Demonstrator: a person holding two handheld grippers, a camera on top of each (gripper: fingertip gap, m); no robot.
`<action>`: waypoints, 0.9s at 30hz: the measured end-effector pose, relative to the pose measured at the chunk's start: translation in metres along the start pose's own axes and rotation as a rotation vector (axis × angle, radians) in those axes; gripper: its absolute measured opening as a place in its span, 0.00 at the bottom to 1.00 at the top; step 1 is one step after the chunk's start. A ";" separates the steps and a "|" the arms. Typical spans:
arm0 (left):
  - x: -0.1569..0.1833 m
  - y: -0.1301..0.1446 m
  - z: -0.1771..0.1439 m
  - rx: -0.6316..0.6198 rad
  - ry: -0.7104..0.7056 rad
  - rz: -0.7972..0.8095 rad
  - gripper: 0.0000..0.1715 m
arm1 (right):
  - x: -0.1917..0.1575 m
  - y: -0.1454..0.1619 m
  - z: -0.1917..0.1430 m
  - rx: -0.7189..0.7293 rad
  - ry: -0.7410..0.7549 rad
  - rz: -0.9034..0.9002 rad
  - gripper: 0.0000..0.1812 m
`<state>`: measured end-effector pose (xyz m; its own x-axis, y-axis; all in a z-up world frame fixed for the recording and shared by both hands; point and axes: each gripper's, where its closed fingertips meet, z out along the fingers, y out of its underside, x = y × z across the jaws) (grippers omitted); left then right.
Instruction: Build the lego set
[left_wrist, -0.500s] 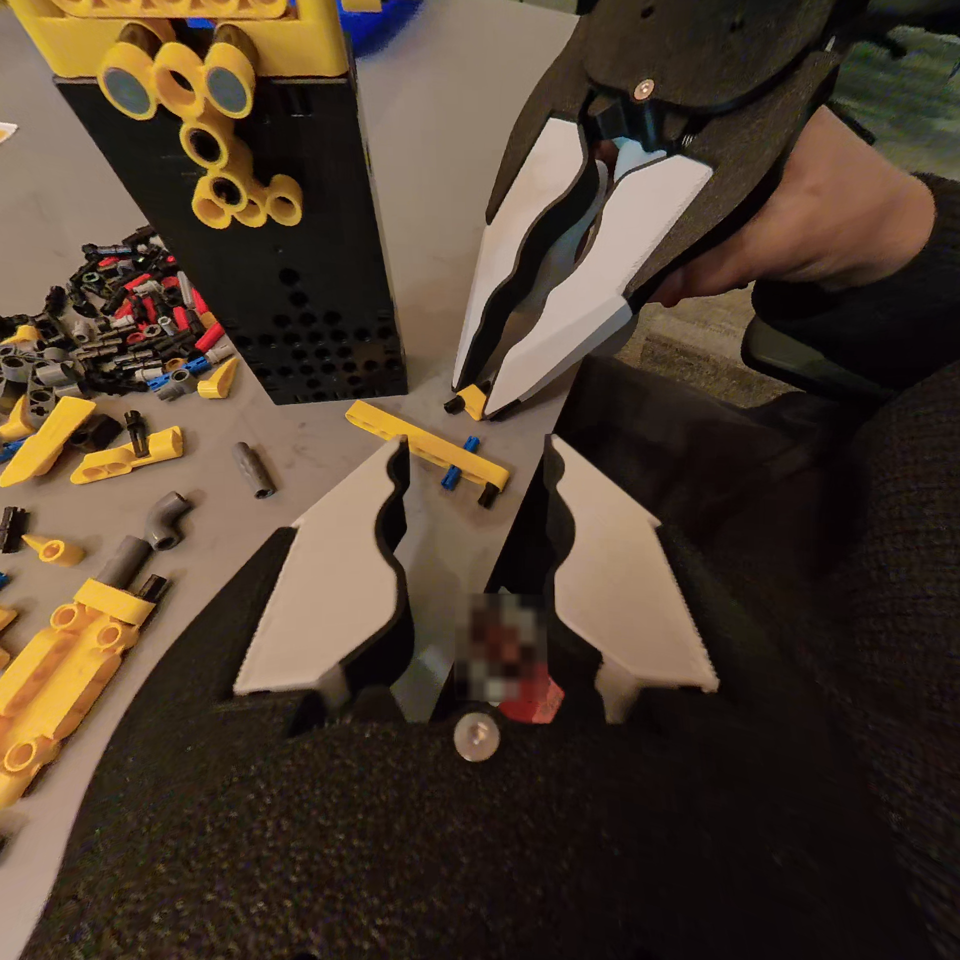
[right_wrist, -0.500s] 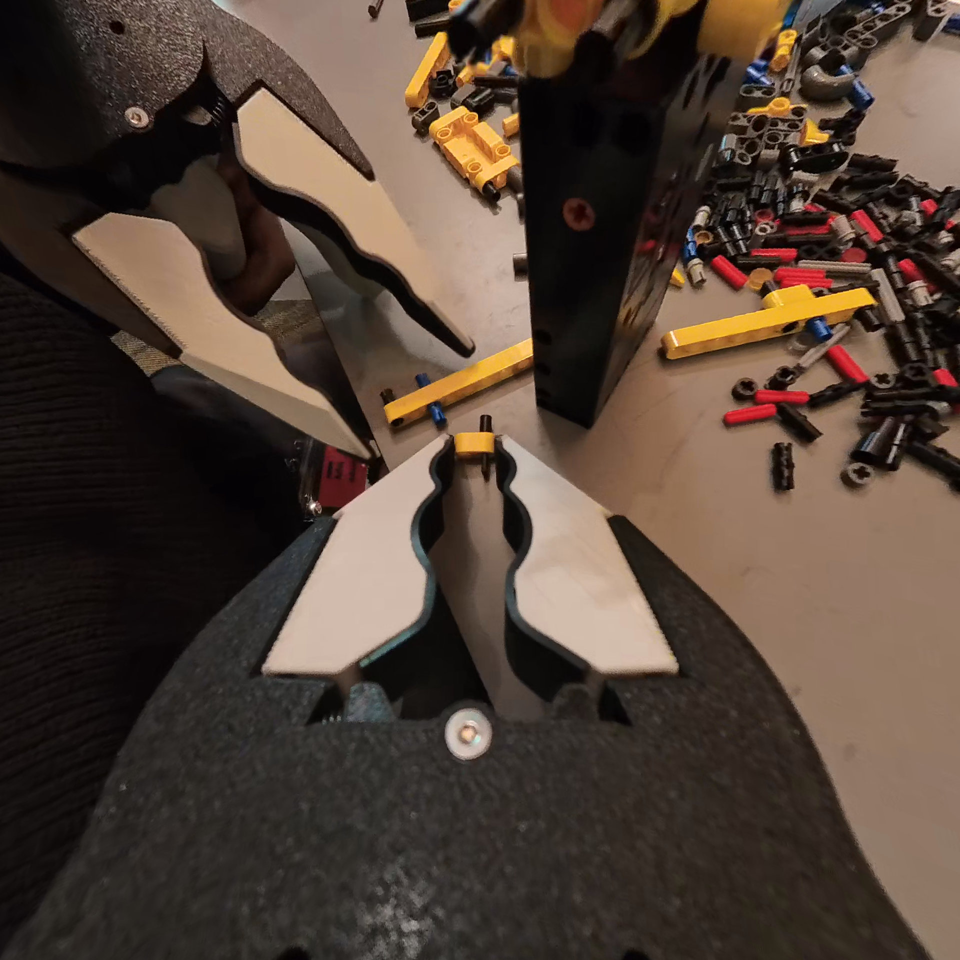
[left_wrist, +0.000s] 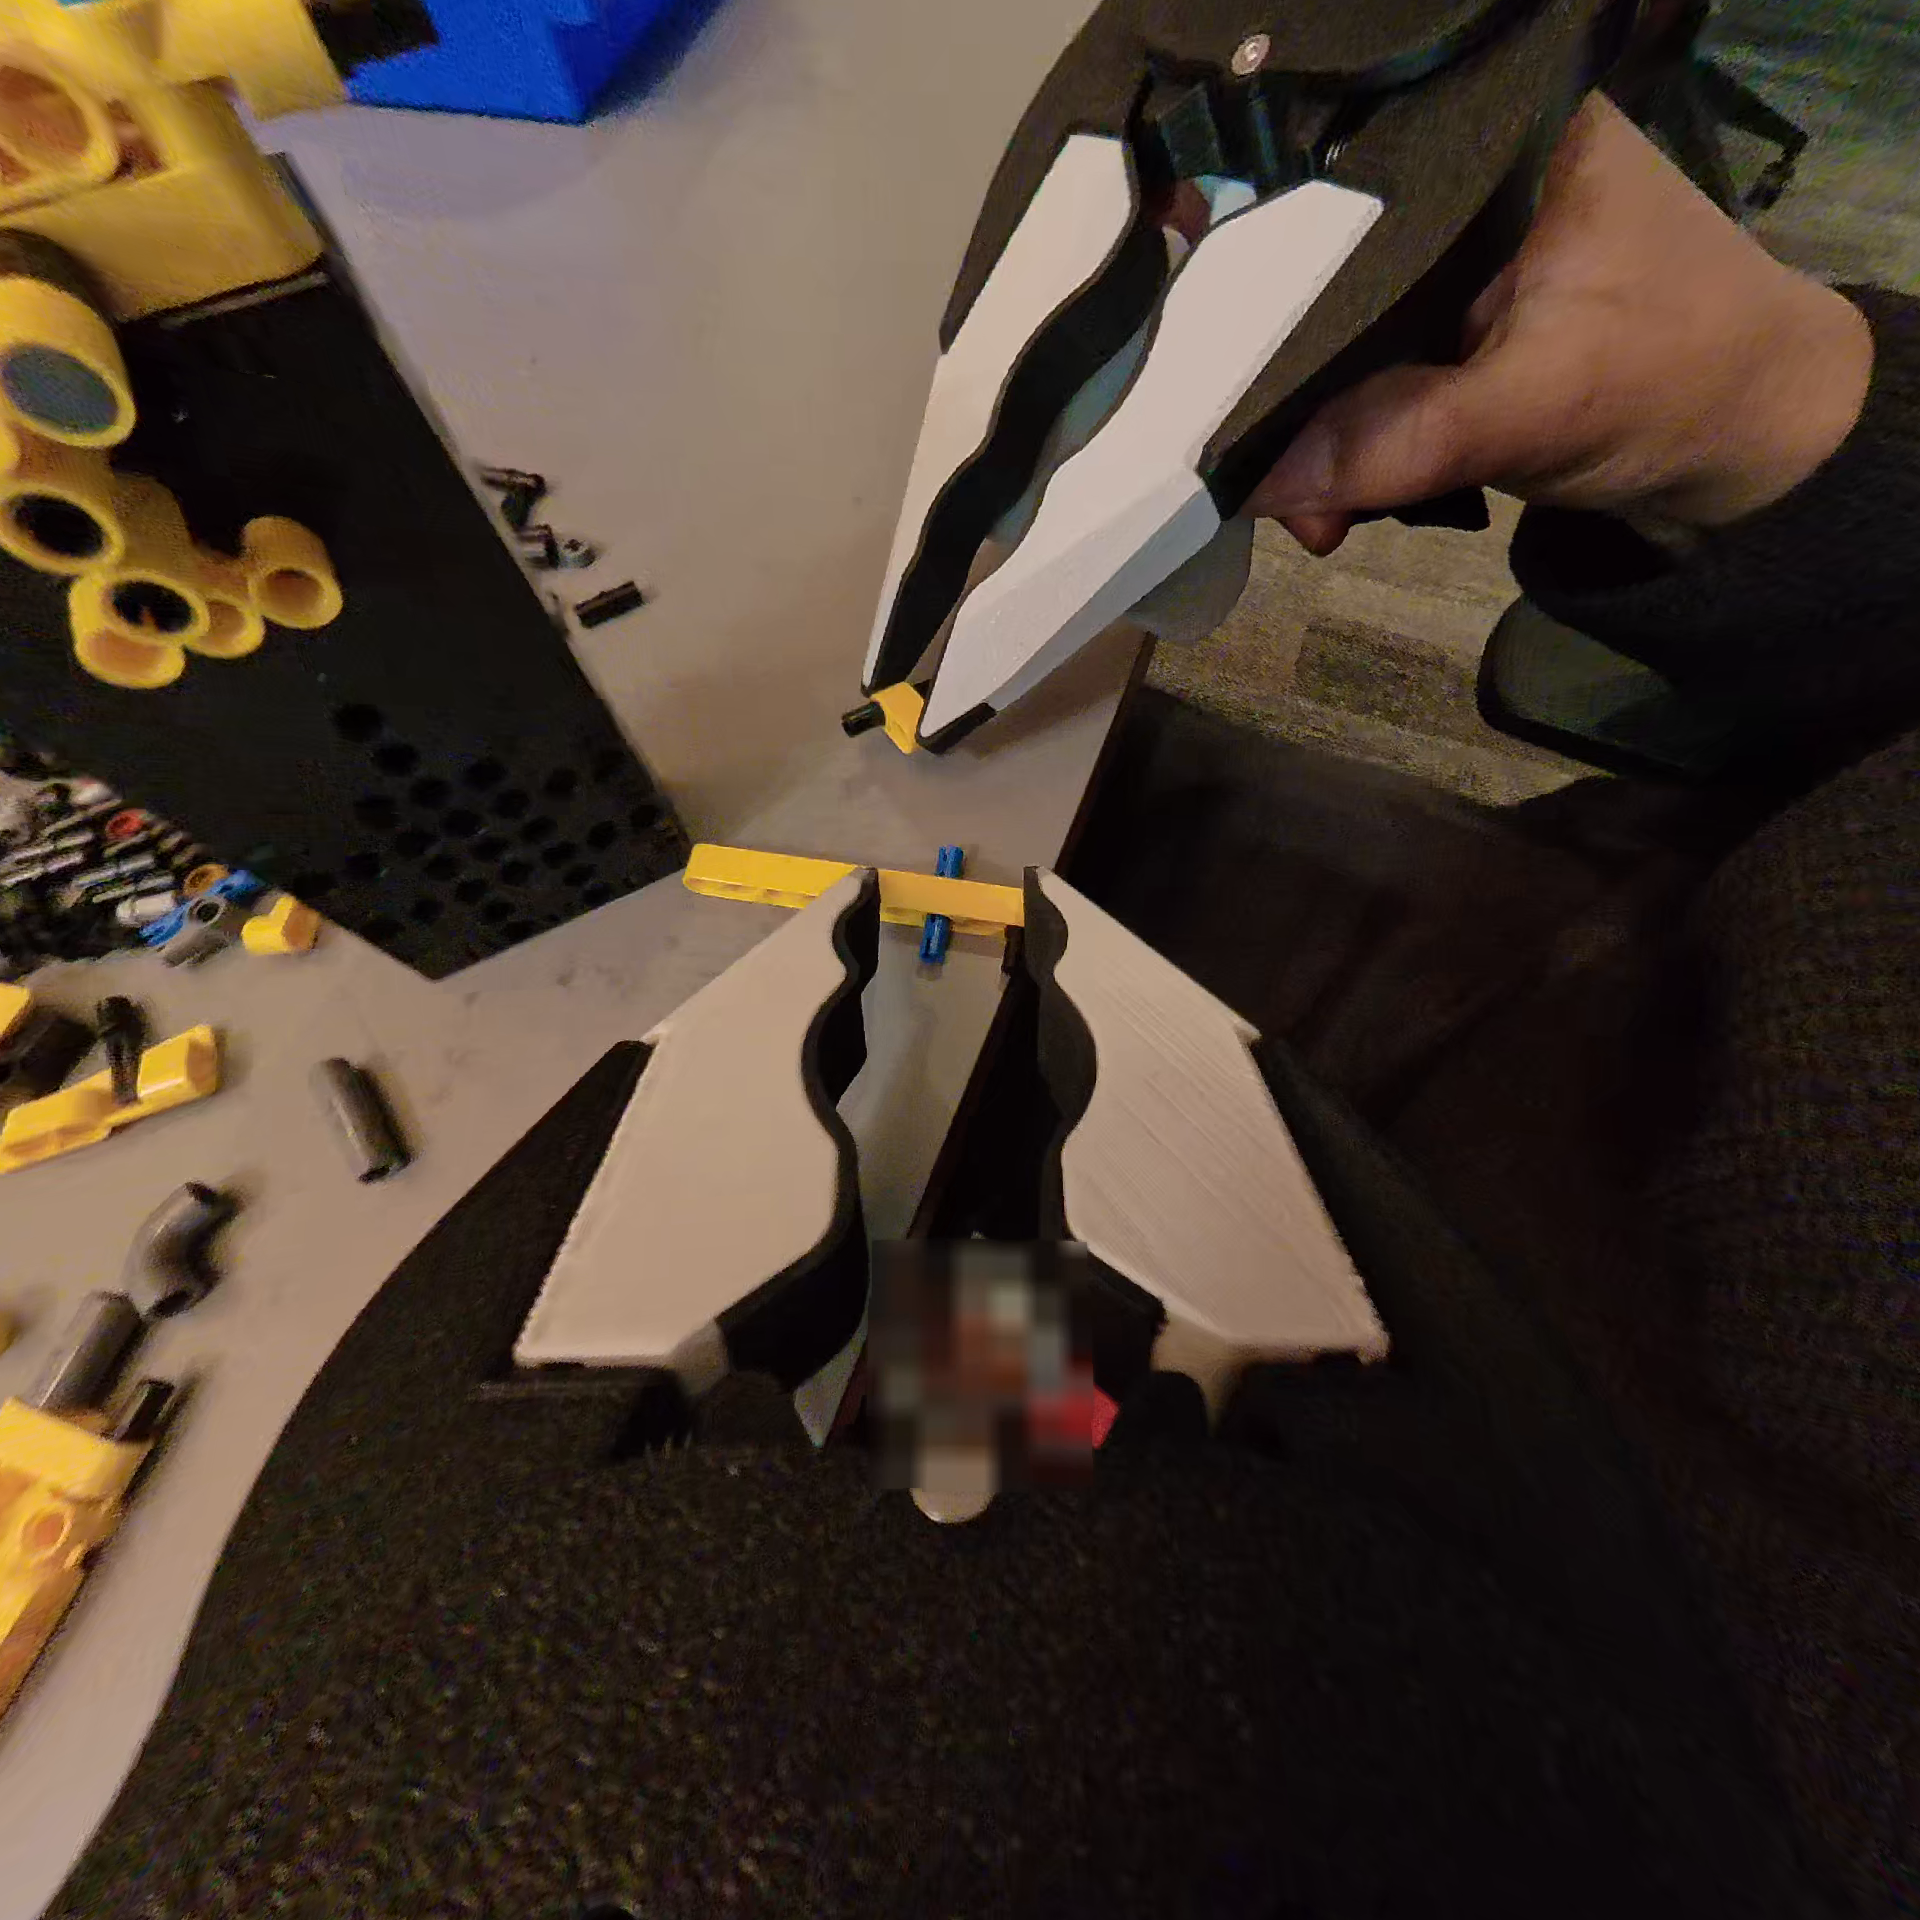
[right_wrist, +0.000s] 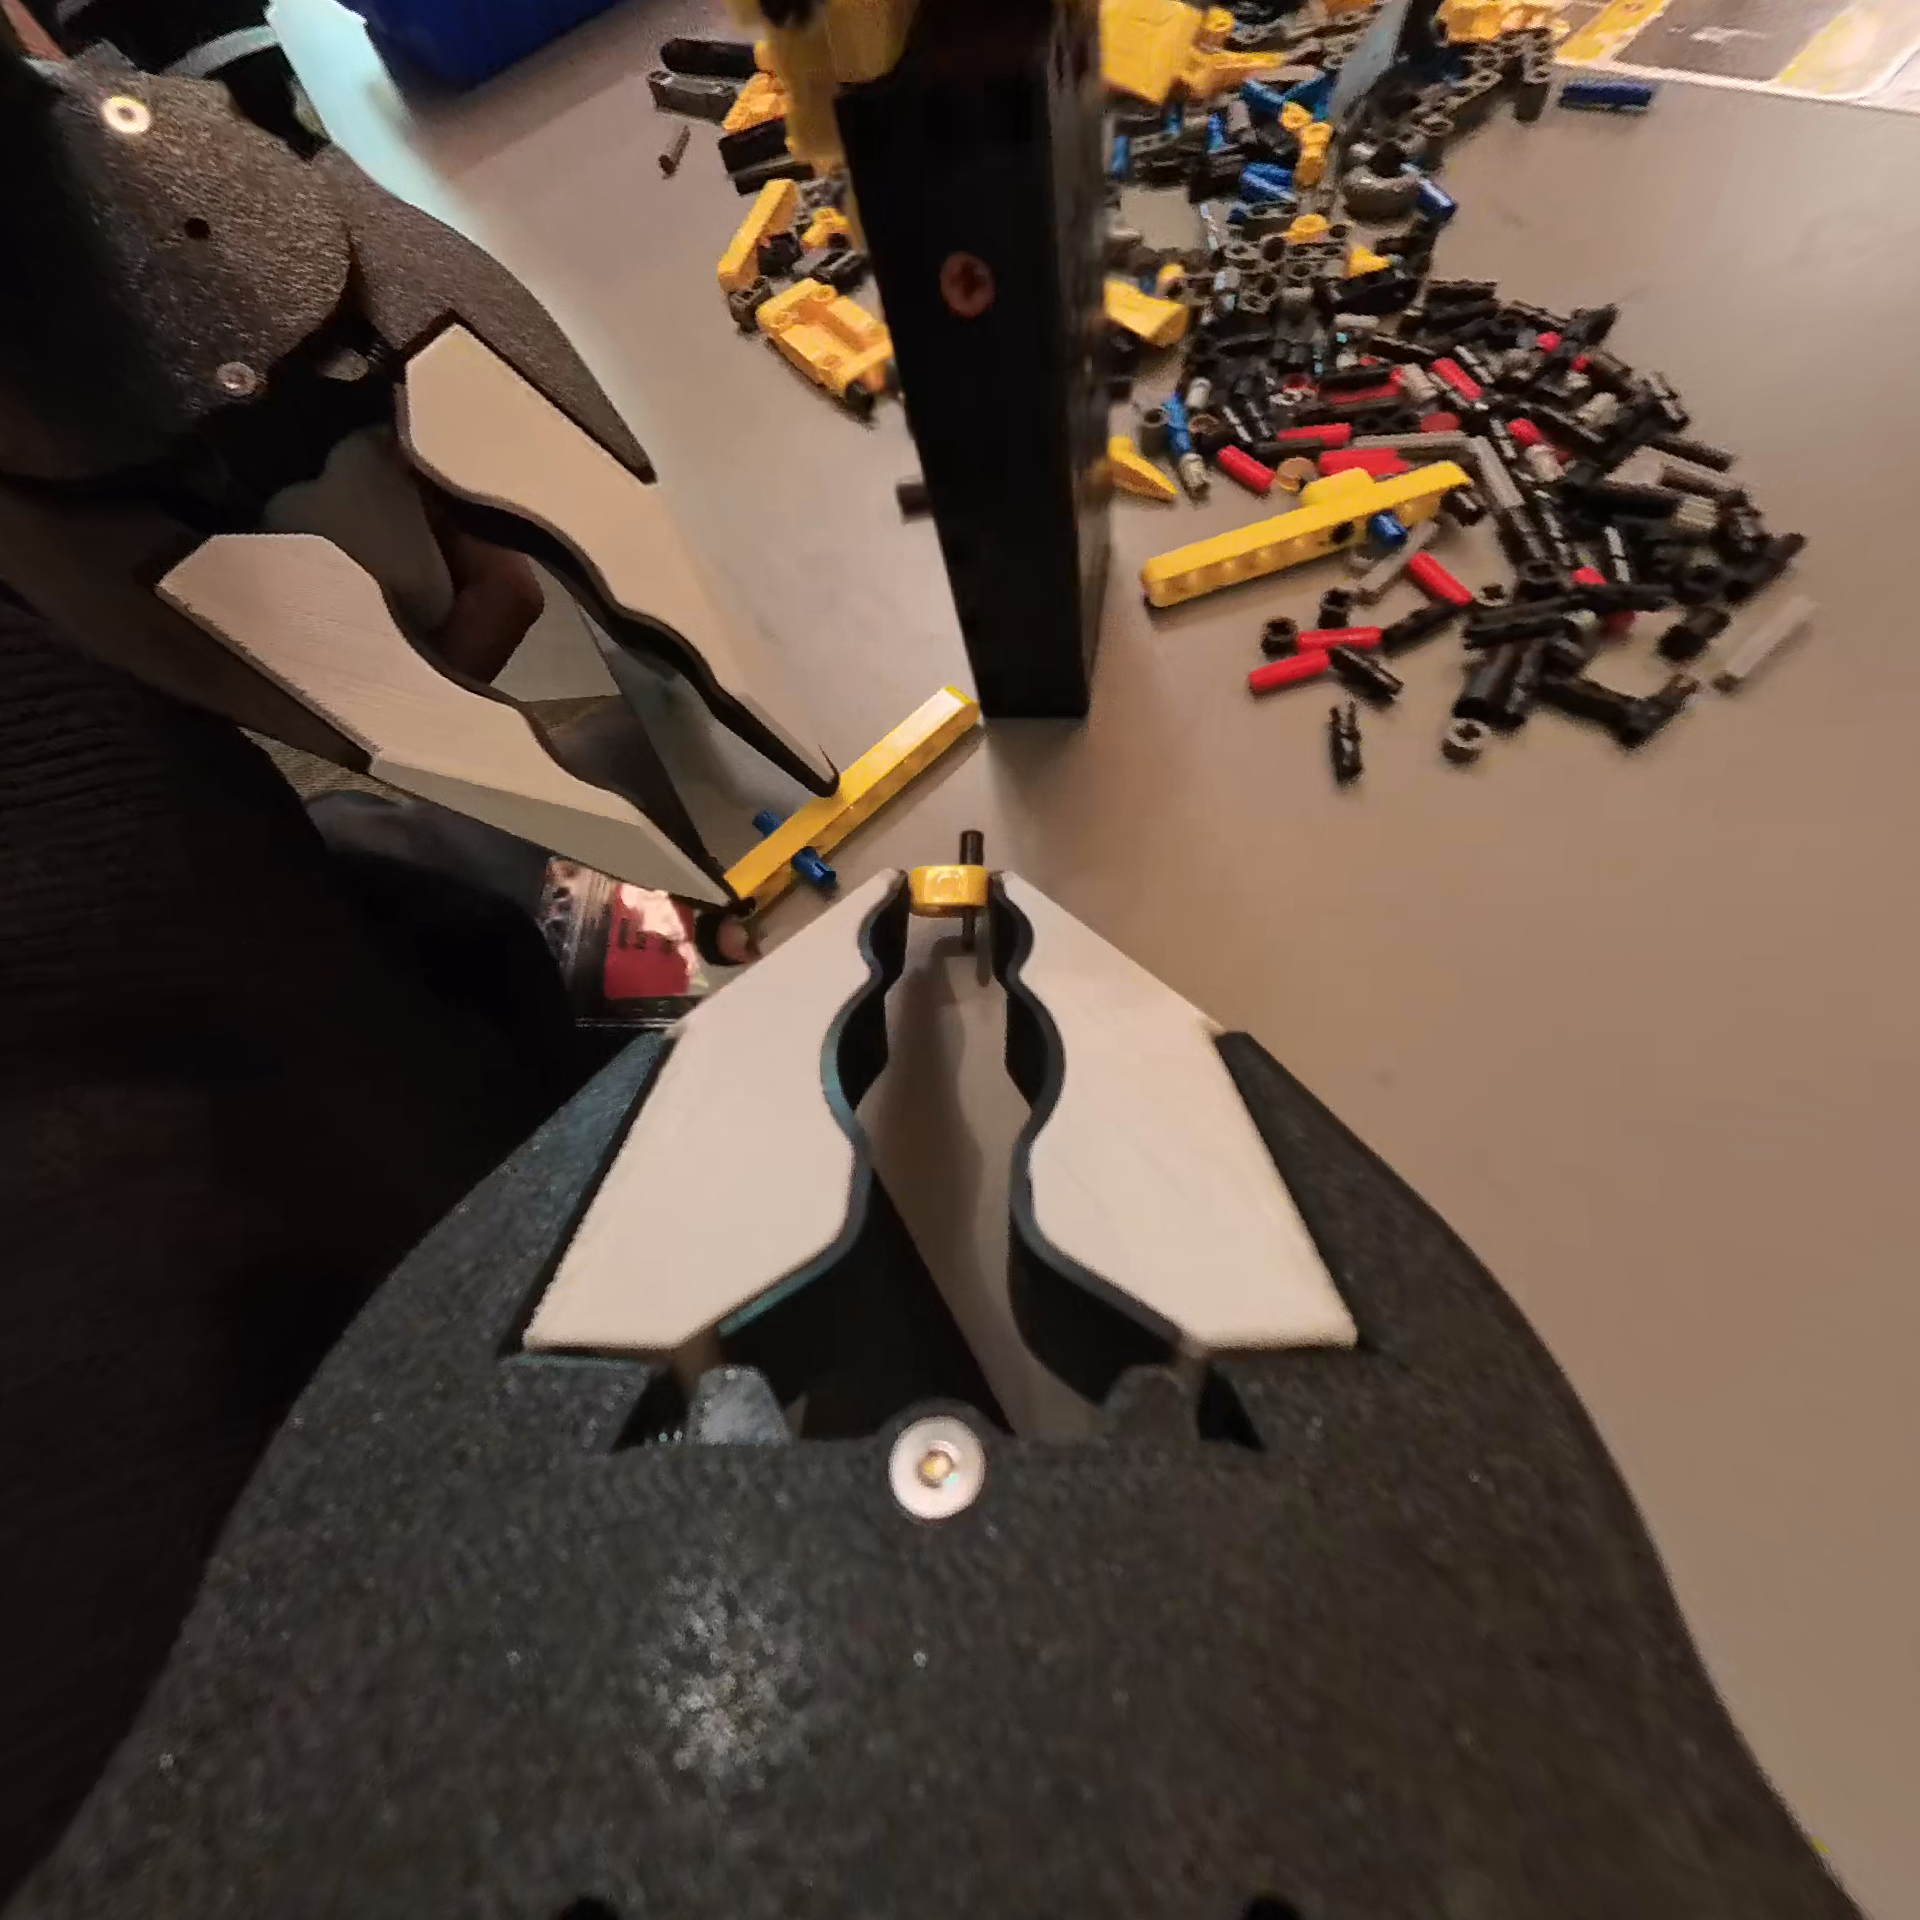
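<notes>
Yellow connector (right_wrist: 943, 889) with black pin is pinched in right tongs (right_wrist: 945, 891); left tongs (left_wrist: 948, 906) spread around yellow beam (left_wrist: 790, 871) on bench (left_wrist: 665, 416).

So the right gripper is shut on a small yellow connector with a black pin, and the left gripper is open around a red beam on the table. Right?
Not quite: the beam between the open left gripper fingers is yellow, as the left wrist view shows. The right gripper is indeed shut on the small yellow connector.
</notes>
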<state>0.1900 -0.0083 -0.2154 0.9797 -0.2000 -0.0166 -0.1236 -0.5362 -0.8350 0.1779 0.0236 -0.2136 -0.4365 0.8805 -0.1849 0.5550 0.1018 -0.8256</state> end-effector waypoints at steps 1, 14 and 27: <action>0.001 -0.002 0.004 -0.002 -0.001 0.001 0.16 | 0.003 0.001 -0.003 0.003 0.009 0.004 0.09; 0.007 -0.026 0.042 -0.086 -0.016 0.077 0.22 | 0.026 0.003 -0.040 0.063 0.055 0.069 0.08; -0.008 -0.021 0.029 -0.045 -0.078 0.000 0.24 | 0.023 0.011 -0.037 0.058 0.022 0.082 0.09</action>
<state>0.1893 0.0281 -0.2135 0.9887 -0.1370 -0.0608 -0.1292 -0.5731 -0.8092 0.2006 0.0620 -0.2067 -0.3753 0.8949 -0.2413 0.5455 0.0028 -0.8381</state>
